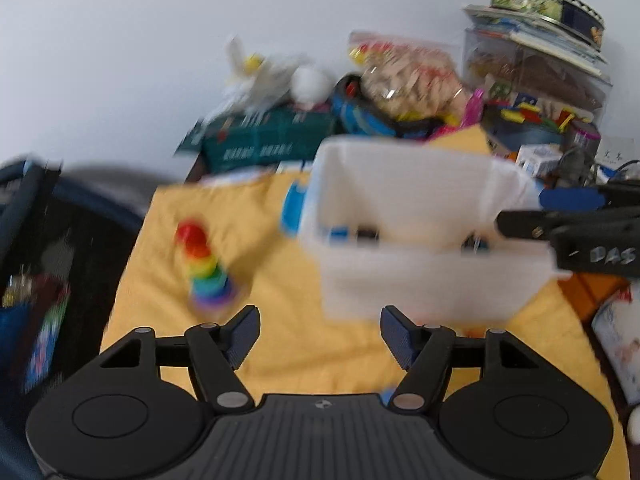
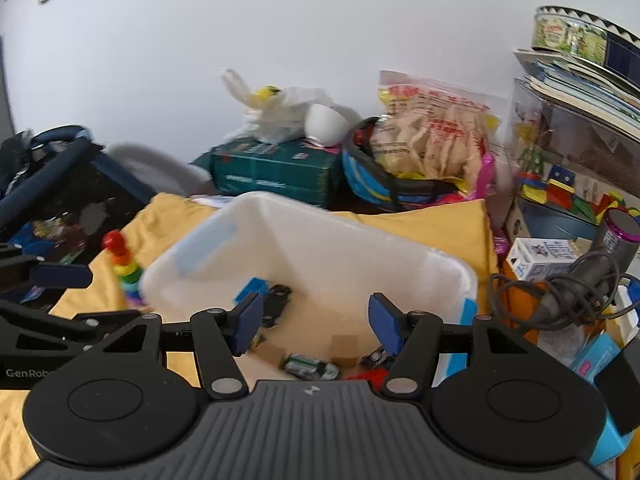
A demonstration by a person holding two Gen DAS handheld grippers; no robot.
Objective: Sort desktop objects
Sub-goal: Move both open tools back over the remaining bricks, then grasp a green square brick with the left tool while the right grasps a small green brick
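One bin (image 2: 320,240), two toy cars (image 2: 310,366)

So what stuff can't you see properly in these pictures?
- Left wrist view: the rainbow ring stacker and white bin are smeared by motion blur; the bin's front wall hides most of its contents.
- Right wrist view: the right gripper covers part of the toy cars in the bin.
- Left gripper: open, nothing between its jaws.
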